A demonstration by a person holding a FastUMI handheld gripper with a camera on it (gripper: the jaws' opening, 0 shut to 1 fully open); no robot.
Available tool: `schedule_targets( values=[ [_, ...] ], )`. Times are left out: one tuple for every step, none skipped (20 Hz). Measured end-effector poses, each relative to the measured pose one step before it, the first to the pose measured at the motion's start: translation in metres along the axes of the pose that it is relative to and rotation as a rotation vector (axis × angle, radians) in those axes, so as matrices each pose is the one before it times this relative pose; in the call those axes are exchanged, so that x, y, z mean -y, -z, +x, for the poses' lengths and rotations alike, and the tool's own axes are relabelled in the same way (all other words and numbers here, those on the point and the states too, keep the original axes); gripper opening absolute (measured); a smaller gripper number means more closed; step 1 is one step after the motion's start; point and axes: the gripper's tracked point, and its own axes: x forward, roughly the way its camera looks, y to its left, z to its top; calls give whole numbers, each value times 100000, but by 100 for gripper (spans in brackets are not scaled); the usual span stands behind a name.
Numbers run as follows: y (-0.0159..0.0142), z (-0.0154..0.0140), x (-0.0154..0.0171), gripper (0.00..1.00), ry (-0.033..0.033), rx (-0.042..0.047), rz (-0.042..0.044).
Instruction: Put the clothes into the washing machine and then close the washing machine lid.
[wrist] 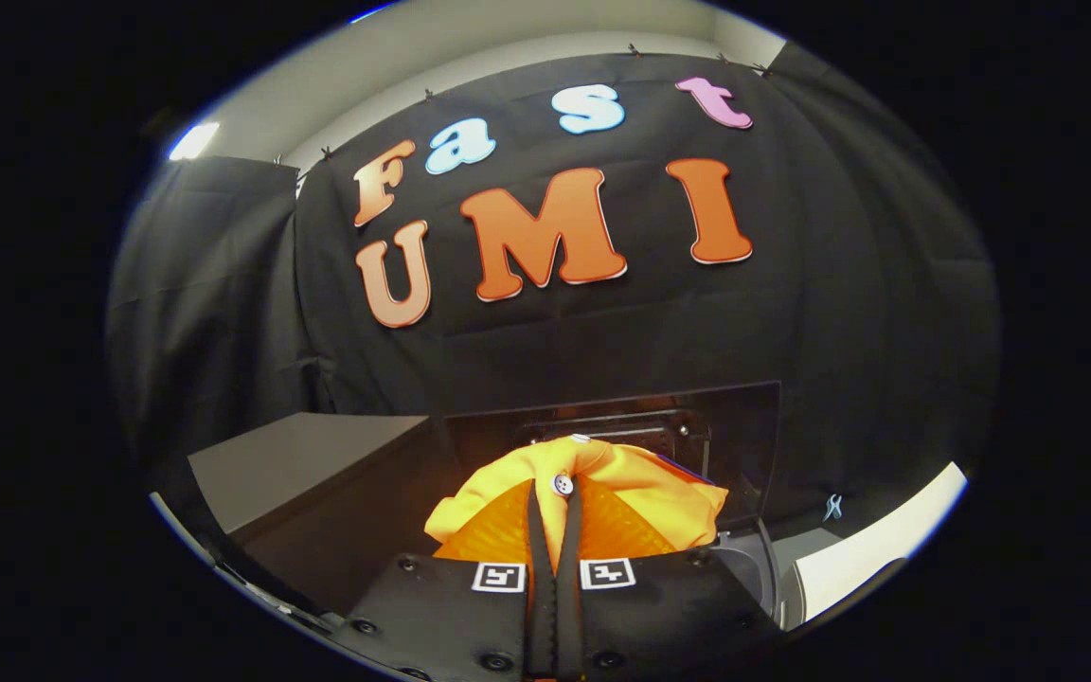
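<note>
Right now the tongs (pixel 553 507) are sitting nearly together, both fingers (pixel 535 530) pressing on a fold of the yellow-orange garment (pixel 640 488), so they are clamped on the cloth. A small white button (pixel 563 484) is showing just ahead of the fingertips, on the pinched fold.

The garment is bunching up in front of the tongs and hanging just in front of the washing machine's raised lid (pixel 744 426), which is standing upright behind the cloth. Just below and to the right of the garment a pale curved rim of the washing machine (pixel 773 559) is peeking out; the drum opening itself is hidden by the cloth, so I cannot tell how far over it the garment is.

To the left of the machine a grey table (pixel 299 455) surface is lying flat, apart from the cloth.

Judging the step: carrying the garment to the opening, not yet dropped. To do it well, I would be keeping the pinch firm, moving forward until the whole bundle is hanging over the opening near the lid, lowering before releasing so no edge drapes on the rim. A sleeve snagging on the rim looks like the main risk. Lid closing is coming after.
</note>
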Motion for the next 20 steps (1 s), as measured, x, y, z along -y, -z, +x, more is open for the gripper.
schedule_targets(
  values=[
    [889, 617, 274, 8, 106, -1633, -780],
    [1132, 796, 336, 7, 736, -2571, -153],
    [1150, 878, 267, 7, 330, -2480, 640],
    [878, 686, 382, 8, 80, -2003, 1109],
    [835, 671, 194, 8, 281, -1697, 1116],
    [1027, 676, 343, 8, 615, -2041, 1111],
    [1117, 696, 400, 8, 780, -2064, 853],
    [1004, 611, 434, 8, 675, -2226, 445],
    [1152, 732, 243, 8, 305, -1790, -360],
    [886, 816, 91, 8, 642, -1976, -877],
    [991, 726, 417, 7, 453, -2643, -655],
    [751, 691, 21, 8, 33, -1745, 190],
    [796, 622, -86, 8, -307, -1415, 357],
    [776, 612, 155, 8, -185, -1689, 208],
    [805, 513, 231, 8, 249, -1594, 281],
    [809, 548, 135, 8, 39, -1667, 641],
    [991, 375, 245, 8, -12, -2520, 732],
    [1044, 595, 163, 8, -137, -2511, 690],
    [796, 253, 104, 8, 108, -1855, 330],
    [801, 420, 173, 8, 198, -1982, 173]
  ],
)
